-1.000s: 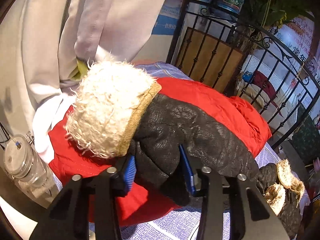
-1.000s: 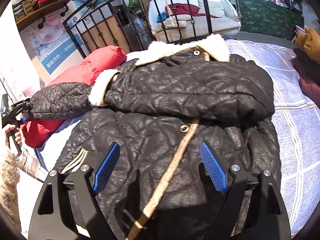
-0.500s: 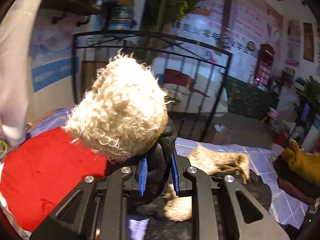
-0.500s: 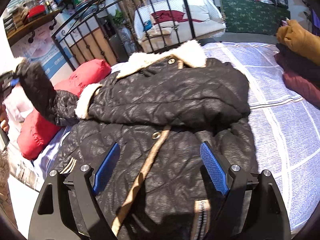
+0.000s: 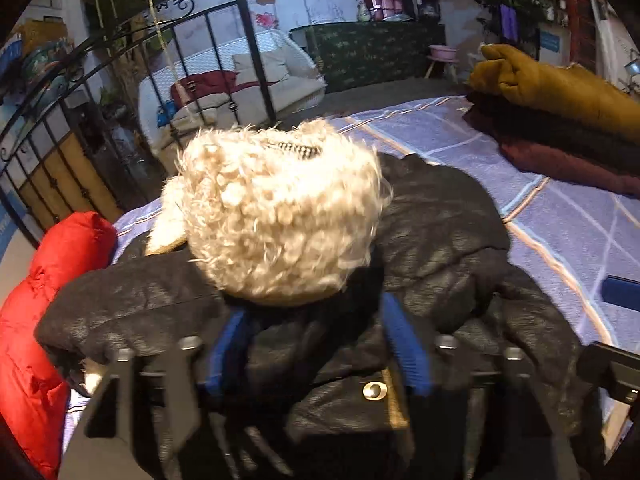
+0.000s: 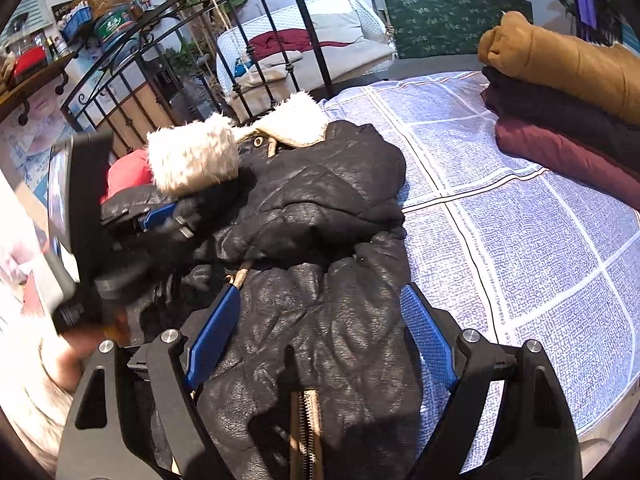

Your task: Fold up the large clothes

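A black quilted coat [image 6: 320, 208] with a cream fleece collar [image 6: 292, 120] lies on the bed, and one sleeve is folded across its chest. That sleeve's cream fleece cuff [image 5: 280, 216] rests on the coat body just ahead of my left gripper [image 5: 316, 352]. The left jaws are opening. The sleeve lies between the spread blue pads [image 5: 404, 352], which no longer pinch it. My right gripper [image 6: 320, 340] hovers open over the coat's lower front near the zip [image 6: 306, 432], with nothing gripped.
A red puffer jacket [image 5: 36, 300] lies at the left by the black metal bed frame [image 5: 248, 40]. Folded mustard, black and maroon garments [image 6: 560, 92] are stacked at the right. The lilac checked sheet [image 6: 540, 248] shows between them. A person's hand [image 6: 68, 352] holds the left gripper.
The left gripper carried the gripped sleeve from over the red jacket across onto the coat's body, rolling as it went, then its jaws spread. The right gripper stayed open and drifted slightly.
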Motion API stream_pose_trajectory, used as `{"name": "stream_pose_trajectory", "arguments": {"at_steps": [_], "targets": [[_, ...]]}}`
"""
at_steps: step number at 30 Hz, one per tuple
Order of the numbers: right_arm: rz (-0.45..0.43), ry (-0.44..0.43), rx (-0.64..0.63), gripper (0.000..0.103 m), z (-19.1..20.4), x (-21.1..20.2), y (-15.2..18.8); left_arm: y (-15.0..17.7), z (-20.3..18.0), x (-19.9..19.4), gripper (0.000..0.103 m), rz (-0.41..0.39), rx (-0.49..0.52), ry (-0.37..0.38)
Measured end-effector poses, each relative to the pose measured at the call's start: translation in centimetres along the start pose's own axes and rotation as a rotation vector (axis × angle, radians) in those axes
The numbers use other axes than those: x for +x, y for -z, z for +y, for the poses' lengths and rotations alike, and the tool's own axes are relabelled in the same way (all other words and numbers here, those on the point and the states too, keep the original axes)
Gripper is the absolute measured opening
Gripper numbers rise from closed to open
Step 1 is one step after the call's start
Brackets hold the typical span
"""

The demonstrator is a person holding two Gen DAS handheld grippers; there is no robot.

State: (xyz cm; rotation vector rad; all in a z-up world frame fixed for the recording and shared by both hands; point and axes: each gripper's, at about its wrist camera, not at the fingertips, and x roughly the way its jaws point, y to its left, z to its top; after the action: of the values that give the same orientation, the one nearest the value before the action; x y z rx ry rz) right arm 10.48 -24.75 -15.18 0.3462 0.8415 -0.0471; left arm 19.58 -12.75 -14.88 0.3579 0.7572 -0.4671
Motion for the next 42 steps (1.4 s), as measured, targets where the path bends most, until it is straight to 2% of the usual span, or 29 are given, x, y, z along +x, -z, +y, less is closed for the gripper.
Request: {"name": "stream_pose_trajectory", "arguments": {"at_steps": [2, 5, 9, 14, 15, 17, 20, 21, 22, 25, 27, 29, 31, 33, 35, 36, 37, 38, 39, 40, 42], "targets": [[-0.006, -0.002, -0.008, 0.082, 0.0, 0.2, -0.5, -0.5, -1.0, -1.2, 0.087, -0.041, 0.016, 0.039], [-0.055, 0.012, -0.003, 0.082, 0.0, -0.2, -1.9, -0.6, -1.7, -2.5, 0.087, -0.039, 0.041, 0.02], [-0.076, -0.014, -0.004, 0.082, 0.3, -0.2, -4.2, 1.4, 1.9, -5.0, 0.088, -0.052, -0.088, 0.05], [-0.057, -0.106, -0.087, 0.078, 3.8, 1.4, -6.1, 3.3, 8.6, -8.9, 0.088, -0.134, -0.227, -0.05], [-0.049, -0.128, -0.117, 0.075, 5.1, 2.1, -6.4, 3.2, 10.0, -9.4, 0.088, -0.14, -0.247, -0.078], [-0.003, -0.11, -0.16, 0.067, 7.3, 4.1, -6.7, 3.7, 13.1, -10.0, 0.088, -0.136, -0.29, -0.143], [0.071, -0.164, -0.142, 0.058, 8.7, 6.9, -6.8, 5.1, 17.5, -10.7, 0.088, -0.118, -0.357, -0.222], [0.082, -0.158, -0.137, 0.044, 8.9, 7.6, -6.8, 5.6, 18.6, -10.9, 0.088, -0.111, -0.376, -0.243], [0.076, -0.147, -0.143, 0.029, 9.0, 7.8, -6.9, 6.1, 19.7, -11.2, 0.088, -0.103, -0.394, -0.264], [-0.041, -0.09, -0.213, 0.02, 9.2, 6.0, -8.3, 6.3, 22.1, -11.8, 0.088, -0.091, -0.424, -0.276], [-0.141, -0.007, -0.301, 0.019, 9.5, 4.1, -9.6, 5.7, 23.1, -12.2, 0.088, -0.101, -0.432, -0.271], [-0.172, 0.041, -0.373, 0.019, 9.4, 3.5, -10.6, 4.3, 23.7, -11.9, 0.089, -0.11, -0.433, -0.226], [-0.104, 0.024, -0.38, 0.019, 8.3, 4.5, -10.9, 2.8, 23.9, -11.0, 0.089, -0.112, -0.444, -0.162], [-0.012, -0.006, -0.323, 0.021, 6.5, 6.5, -10.2, 1.6, 23.6, -9.3, 0.09, -0.087, -0.437, -0.116], [0.07, -0.019, -0.264, 0.024, 4.8, 8.5, -8.6, 0.9, 22.6, -7.1, 0.09, -0.049, -0.399, -0.116], [0.096, -0.036, -0.236, 0.028, 4.3, 9.0, -7.9, 0.8, 22.1, -5.6, 0.09, -0.016, -0.373, -0.125], [0.1, -0.044, -0.22, 0.041, 4.0, 9.0, -7.4, 0.9, 21.6, -4.1, 0.09, 0.026, -0.352, -0.13], [0.093, -0.026, -0.209, 0.05, 4.0, 8.6, -7.0, 1.3, 21.1, -1.9, 0.09, 0.101, -0.326, -0.148], [0.076, 0.009, -0.193, 0.064, 3.8, 8.0, -7.0, 1.9, 20.8, -0.4, 0.09, 0.154, -0.314, -0.158], [0.053, 0.016, -0.175, 0.067, 3.6, 6.9, -7.2, 2.9, 20.4, 1.2, 0.09, 0.212, -0.3, -0.158], [-0.004, 0.031, -0.138, 0.067, 3.6, 4.5, -7.7, 4.0, 19.3, 1.7, 0.09, 0.214, -0.255, -0.192]]}}
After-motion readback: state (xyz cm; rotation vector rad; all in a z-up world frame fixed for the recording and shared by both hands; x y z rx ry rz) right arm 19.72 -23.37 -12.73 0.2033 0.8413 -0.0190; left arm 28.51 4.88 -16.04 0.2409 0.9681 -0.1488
